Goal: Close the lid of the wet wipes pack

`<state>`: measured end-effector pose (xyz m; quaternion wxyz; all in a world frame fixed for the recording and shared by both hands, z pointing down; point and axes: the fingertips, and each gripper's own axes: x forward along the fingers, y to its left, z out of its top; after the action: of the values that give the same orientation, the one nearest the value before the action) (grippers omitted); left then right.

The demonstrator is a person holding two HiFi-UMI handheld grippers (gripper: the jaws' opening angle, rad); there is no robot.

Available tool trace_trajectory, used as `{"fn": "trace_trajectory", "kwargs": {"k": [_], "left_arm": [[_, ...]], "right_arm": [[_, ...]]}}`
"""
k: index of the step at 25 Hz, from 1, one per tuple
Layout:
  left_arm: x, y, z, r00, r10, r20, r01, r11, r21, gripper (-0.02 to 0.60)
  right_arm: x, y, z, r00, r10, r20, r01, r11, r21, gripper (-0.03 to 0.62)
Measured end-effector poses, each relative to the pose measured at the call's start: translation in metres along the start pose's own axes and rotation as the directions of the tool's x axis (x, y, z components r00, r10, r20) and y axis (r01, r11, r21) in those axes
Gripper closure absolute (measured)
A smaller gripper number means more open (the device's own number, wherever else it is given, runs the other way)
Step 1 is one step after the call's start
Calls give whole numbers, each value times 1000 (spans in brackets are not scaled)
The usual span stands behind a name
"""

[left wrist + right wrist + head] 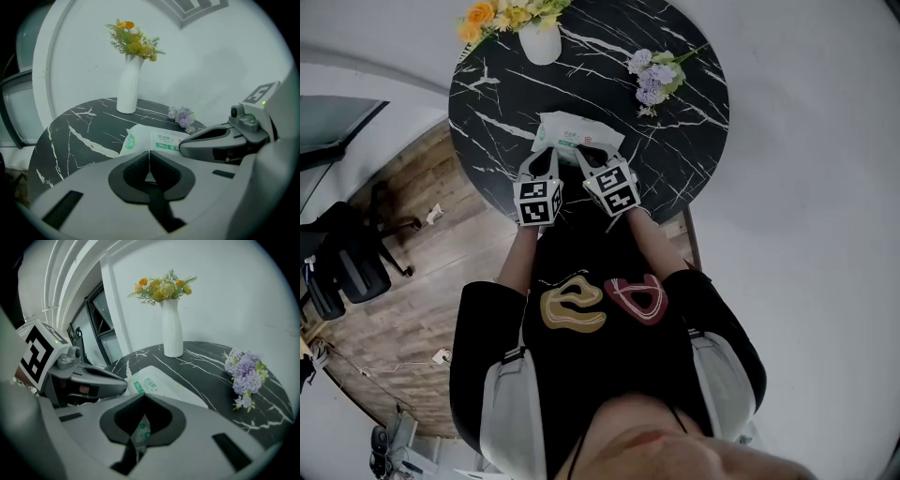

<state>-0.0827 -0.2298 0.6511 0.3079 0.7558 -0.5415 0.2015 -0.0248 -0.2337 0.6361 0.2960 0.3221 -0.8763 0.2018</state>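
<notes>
The round black marble table (694,141) with white veins fills the space in front of me, and both my bare forearms reach out over its near edge, close together and angling slightly inward toward the middle. Each ends in a grey gripper carrying a cube of black-and-white square markers, the two cubes almost side by side.

My left gripper (149,154) is closed, its dark pads meeting at the tip right on the near left edge of the wet wipes pack (577,129), with a pale sliver of the pack showing in the slit behind them. My right gripper (142,401) is closed too, just beside the left one, and it pinches the pack's near edge: a strip of white film with green dots stands between its pads.

The pack lies flat near the table's centre, white with green print. On its label I can read "75%" in a green band, and a round green badge sits at its left end; the rest of the lettering is too small to read, and I cannot make out how the lid sits.

Beyond it stands a ribbed white vase (129,86) of yellow and orange flowers, upright near the far edge, and a small lilac flower sprig (244,373) lies on the table to my right, well apart from the pack
</notes>
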Motion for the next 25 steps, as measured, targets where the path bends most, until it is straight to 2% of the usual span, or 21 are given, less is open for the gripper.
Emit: {"fn": "trace_trajectory", "kwargs": {"k": [3, 9, 13, 16, 20, 25], "left_arm": [[0, 0, 0, 1000, 0, 1, 0, 1000, -3, 558], [0, 0, 0, 1000, -2, 1, 2, 1000, -5, 558], [0, 0, -1, 1000, -5, 1, 5, 1000, -1, 558], [0, 0, -1, 1000, -11, 1, 11, 1000, 3, 558], [0, 0, -1, 1000, -10, 0, 10, 1000, 3, 558], [1, 0, -1, 1000, -13, 5, 13, 1000, -7, 558]], "right_arm": [[1, 0, 4, 1000, -12, 14, 12, 1000, -20, 582], [0, 2, -2, 998, -39, -50, 32, 991, -126, 583], [0, 3, -2, 997, -45, -59, 36, 990, -137, 582], [2, 4, -2, 996, -54, -74, 40, 983, -182, 582], [4, 4, -4, 990, -75, -116, 50, 977, -206, 583], [8, 6, -5, 974, -110, -196, 51, 956, -287, 583]]}}
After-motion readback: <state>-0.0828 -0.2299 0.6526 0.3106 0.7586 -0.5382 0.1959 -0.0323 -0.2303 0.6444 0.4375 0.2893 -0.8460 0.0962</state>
